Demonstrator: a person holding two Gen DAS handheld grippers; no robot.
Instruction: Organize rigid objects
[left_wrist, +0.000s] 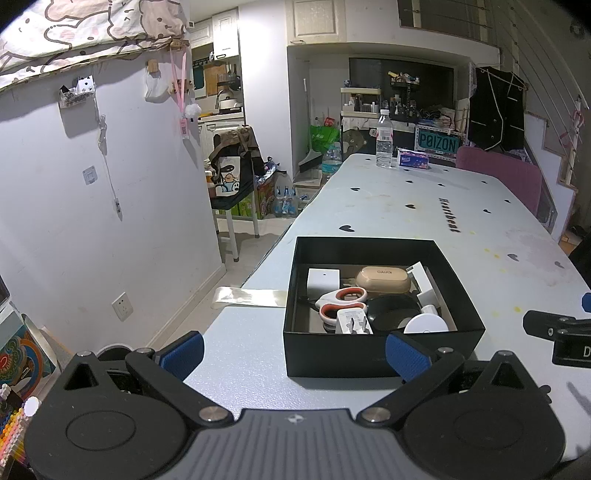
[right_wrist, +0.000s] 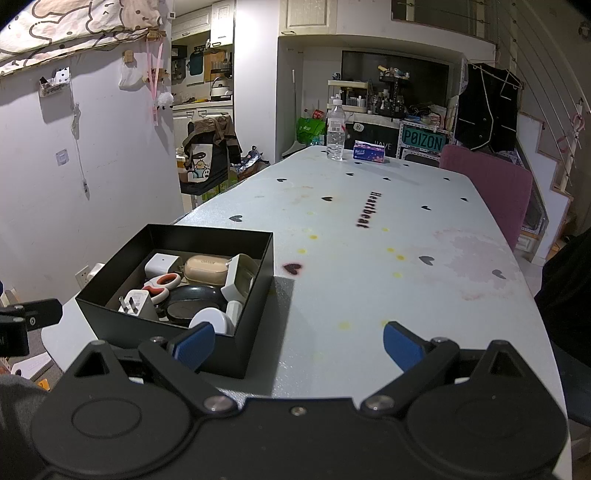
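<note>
A black open box (left_wrist: 369, 354) (right_wrist: 155, 328) sits near the table's front left corner. Inside lie red-handled scissors (left_wrist: 341, 302) (right_wrist: 162, 284), a tan earbud case (left_wrist: 384, 280) (right_wrist: 205, 269), white chargers (left_wrist: 352, 322) (right_wrist: 136, 302), a black round object (left_wrist: 391, 312) and a white disc (left_wrist: 424, 325) (right_wrist: 210, 319). My left gripper (left_wrist: 295, 354) hangs open just before the box's near wall, holding nothing. My right gripper (right_wrist: 299, 349) is open over the bare table right of the box, its left finger (right_wrist: 194, 345) in front of the box's corner.
The table (right_wrist: 369, 258) has a pale cloth with black hearts. A water bottle (right_wrist: 335, 129) and a tissue pack (right_wrist: 369, 152) stand at its far end, a pink chair (right_wrist: 491, 188) at the right. A wall and floor clutter lie to the left.
</note>
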